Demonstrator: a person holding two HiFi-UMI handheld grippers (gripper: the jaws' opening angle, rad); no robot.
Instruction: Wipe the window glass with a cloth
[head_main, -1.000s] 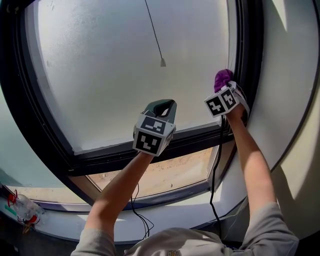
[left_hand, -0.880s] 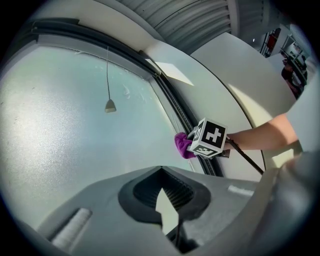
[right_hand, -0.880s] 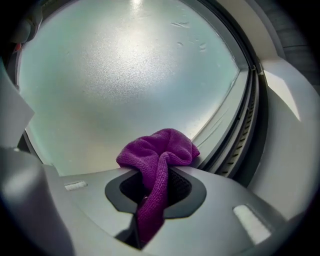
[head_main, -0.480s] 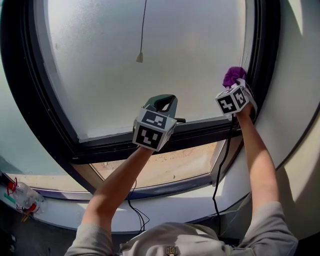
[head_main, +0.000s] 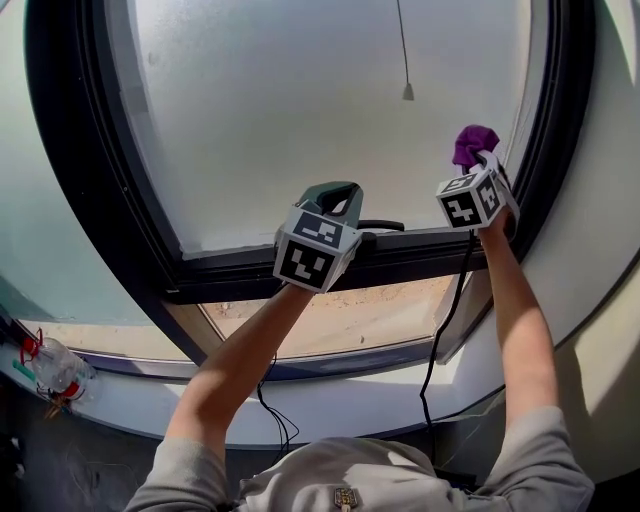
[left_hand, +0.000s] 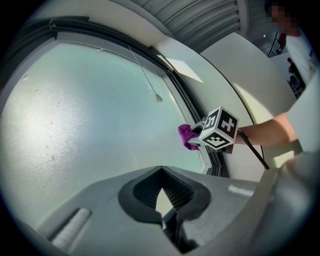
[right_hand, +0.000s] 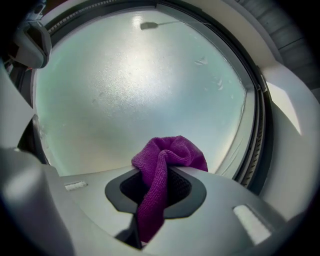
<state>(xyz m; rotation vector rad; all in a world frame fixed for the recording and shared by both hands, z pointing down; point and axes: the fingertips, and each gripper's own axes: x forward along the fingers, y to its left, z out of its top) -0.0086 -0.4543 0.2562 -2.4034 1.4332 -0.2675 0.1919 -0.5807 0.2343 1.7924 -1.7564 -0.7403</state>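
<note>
The window glass (head_main: 300, 120) fills most of the head view, frosted and evenly lit, with no streak or wet track on it that I can make out. The dark window frame (head_main: 90, 200) rings it. What has changed over the last second is mostly how that frame sits in the picture. The view has swung sideways and back, while both arms have kept nearly the same stations against the frame. The left tool (left_hand: 162, 210) still hangs over the frame's bottom rail. Its jaws are closed tip to tip and hold nothing, so it takes no part in the wiping and looks to be only steadying. The right tool (right_hand: 152, 210) is up by the frame's right-hand upright, jaws clamped on the purple cloth (right_hand: 167, 155). The cloth bunches out past the tips towards the pane, close to the frame's inner edge. It has crept little, if at all, along that upright, perhaps a touch higher above the bottom rail. Whether the cloth is pressed on the glass or just short of it, I cannot tell. The small weight (head_main: 407, 92) on the pull cord hangs well inside the frame, up and to the left of the cloth. My reading is that the wipe is working the right margin slowly — most of the pane inside the frame is probably still to be covered.
</note>
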